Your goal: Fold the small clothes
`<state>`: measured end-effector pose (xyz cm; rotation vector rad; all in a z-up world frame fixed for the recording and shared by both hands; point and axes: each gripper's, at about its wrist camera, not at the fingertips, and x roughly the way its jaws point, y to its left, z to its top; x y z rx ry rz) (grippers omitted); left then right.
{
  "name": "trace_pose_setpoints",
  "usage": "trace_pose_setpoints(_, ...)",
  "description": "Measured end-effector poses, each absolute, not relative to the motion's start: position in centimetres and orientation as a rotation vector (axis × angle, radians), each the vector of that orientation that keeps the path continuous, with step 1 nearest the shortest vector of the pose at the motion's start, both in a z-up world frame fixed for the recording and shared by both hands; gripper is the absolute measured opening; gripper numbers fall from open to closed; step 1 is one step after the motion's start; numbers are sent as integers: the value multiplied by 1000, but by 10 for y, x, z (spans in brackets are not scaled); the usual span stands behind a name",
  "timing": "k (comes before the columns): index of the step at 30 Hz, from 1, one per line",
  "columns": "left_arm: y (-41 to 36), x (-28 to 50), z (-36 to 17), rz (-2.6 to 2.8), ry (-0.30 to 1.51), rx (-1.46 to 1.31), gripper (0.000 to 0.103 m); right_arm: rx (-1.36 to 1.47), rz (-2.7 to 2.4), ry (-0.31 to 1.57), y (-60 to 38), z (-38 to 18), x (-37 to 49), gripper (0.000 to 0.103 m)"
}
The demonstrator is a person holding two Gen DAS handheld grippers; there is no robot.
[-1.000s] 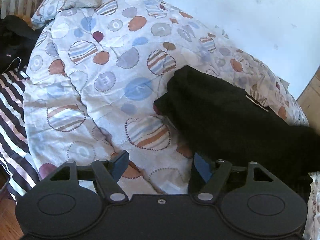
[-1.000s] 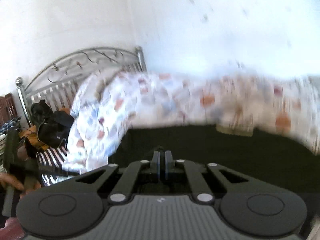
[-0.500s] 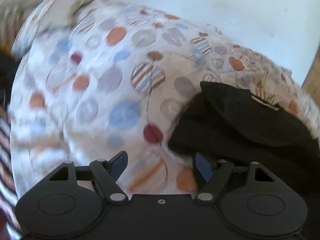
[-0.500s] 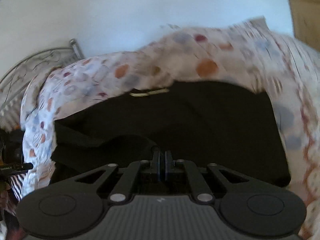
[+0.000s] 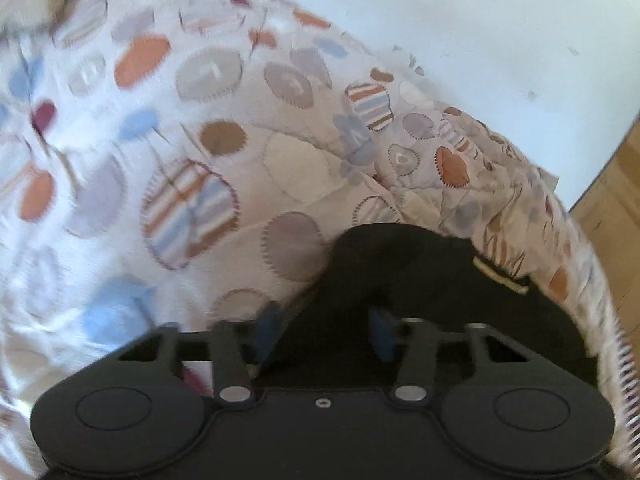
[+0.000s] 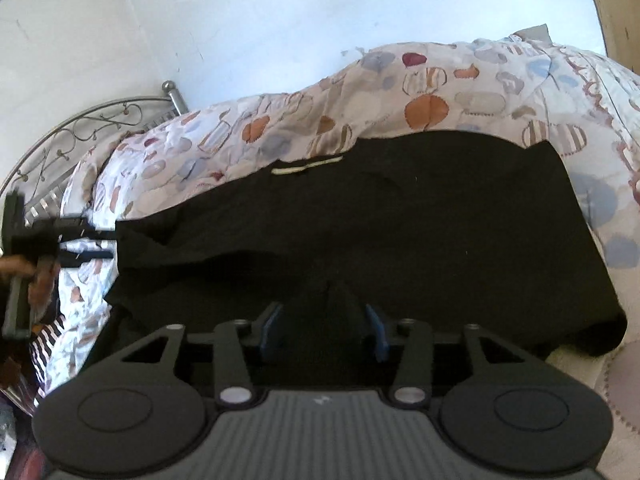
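A black garment [image 6: 420,224] lies spread on the patterned quilt [image 6: 440,92], with a pale label [image 6: 306,166] at its far edge. My right gripper [image 6: 324,330] sits low over its near edge. Its jaws are opening, and a raised fold of black cloth stands between the blue pads [image 6: 272,326] without being pinched. My left gripper [image 5: 325,332] is at the garment's [image 5: 420,280] left end. Its jaws are closing with black cloth between the pads [image 5: 267,330], a gap still showing. The right wrist view shows the left gripper [image 6: 106,244] in a hand at the far left.
The quilt [image 5: 180,140] covers the bed up to a white wall [image 5: 480,40]. A metal headboard [image 6: 92,124] stands at the back left. Striped sheet [image 6: 48,340] shows at the bed's left edge. Wooden boards [image 5: 612,208] lie beyond the right side.
My left gripper slid right across the quilt to the garment's end and its jaws narrowed. My right gripper came down onto the garment and went from shut to parted.
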<state>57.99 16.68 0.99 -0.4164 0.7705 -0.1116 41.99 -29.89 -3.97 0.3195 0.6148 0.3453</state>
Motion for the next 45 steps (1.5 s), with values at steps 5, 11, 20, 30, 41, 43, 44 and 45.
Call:
trace_pose_setpoints(5, 165, 601, 9, -60, 836, -528, 8, 358, 344, 608, -305, -44, 419, 44)
trace_pose_setpoints(11, 120, 606, 38, 41, 801, -194, 4, 404, 365, 605, -311, -43, 414, 5)
trace_pose_setpoints(20, 117, 602, 50, -58, 778, -147, 38, 460, 420, 631, -333, -20, 400, 10)
trace_pose_setpoints(30, 179, 541, 2, -162, 754, -83, 62, 143, 386, 559, -246, 39, 462, 67)
trace_pose_setpoints(41, 198, 537, -36, -309, 715, -343, 7, -211, 748, 663, 36, 81, 609, 58)
trace_pose_setpoints(43, 199, 536, -37, -298, 713, -368, 6, -304, 757, 724, 75, 73, 621, 58)
trace_pose_setpoints(44, 200, 535, -38, -287, 720, -381, 6, -367, 733, 743, 92, 67, 625, 59)
trace_pose_setpoints(45, 200, 535, -39, -285, 721, -387, 6, -425, 710, 760, 96, 58, 624, 57)
